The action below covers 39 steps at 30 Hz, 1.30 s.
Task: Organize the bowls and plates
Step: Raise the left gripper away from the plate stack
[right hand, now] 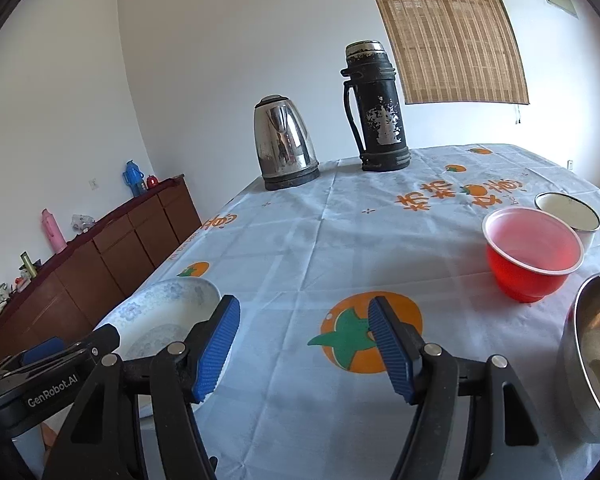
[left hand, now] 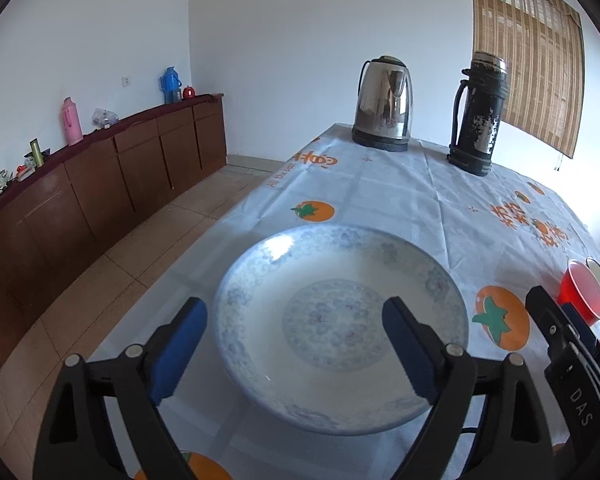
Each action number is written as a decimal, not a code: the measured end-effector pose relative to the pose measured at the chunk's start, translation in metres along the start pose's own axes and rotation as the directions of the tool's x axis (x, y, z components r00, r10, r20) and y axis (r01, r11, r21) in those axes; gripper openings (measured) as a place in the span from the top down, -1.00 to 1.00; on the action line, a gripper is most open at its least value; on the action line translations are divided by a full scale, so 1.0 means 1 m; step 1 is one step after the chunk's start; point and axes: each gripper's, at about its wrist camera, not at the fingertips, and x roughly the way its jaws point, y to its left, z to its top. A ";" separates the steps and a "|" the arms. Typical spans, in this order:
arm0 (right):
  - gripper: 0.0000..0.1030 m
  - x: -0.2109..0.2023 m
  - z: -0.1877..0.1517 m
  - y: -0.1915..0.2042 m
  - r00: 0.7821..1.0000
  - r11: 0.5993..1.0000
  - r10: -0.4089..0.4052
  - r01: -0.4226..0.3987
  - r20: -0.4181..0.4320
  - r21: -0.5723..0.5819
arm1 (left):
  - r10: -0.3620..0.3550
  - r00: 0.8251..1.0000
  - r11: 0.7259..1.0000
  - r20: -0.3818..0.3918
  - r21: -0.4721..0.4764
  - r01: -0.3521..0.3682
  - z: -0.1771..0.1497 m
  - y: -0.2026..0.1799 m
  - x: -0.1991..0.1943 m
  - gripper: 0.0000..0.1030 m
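Note:
A white plate with a blue flower pattern (left hand: 340, 324) lies on the table near its left edge. My left gripper (left hand: 296, 316) is open and hovers over the plate's near half, one finger outside its left rim, one above its middle. The plate also shows in the right wrist view (right hand: 160, 316), at the lower left. My right gripper (right hand: 304, 320) is open and empty above an orange fruit print. A red plastic bowl (right hand: 534, 256), a white enamel bowl (right hand: 568, 212) and a steel bowl (right hand: 596, 352) stand to its right.
A steel kettle (left hand: 384, 108) and a worn black thermos (left hand: 478, 114) stand at the table's far end. The table's left edge (left hand: 236, 212) drops to a tiled floor. A brown sideboard (left hand: 100, 184) with flasks lines the left wall.

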 end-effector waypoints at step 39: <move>-0.34 -0.067 -0.008 -0.079 0.992 0.994 -0.094 0.089 0.086 0.057 | -0.123 0.992 0.984 -0.016 0.128 0.124 -0.039 -0.107 -0.027 -0.86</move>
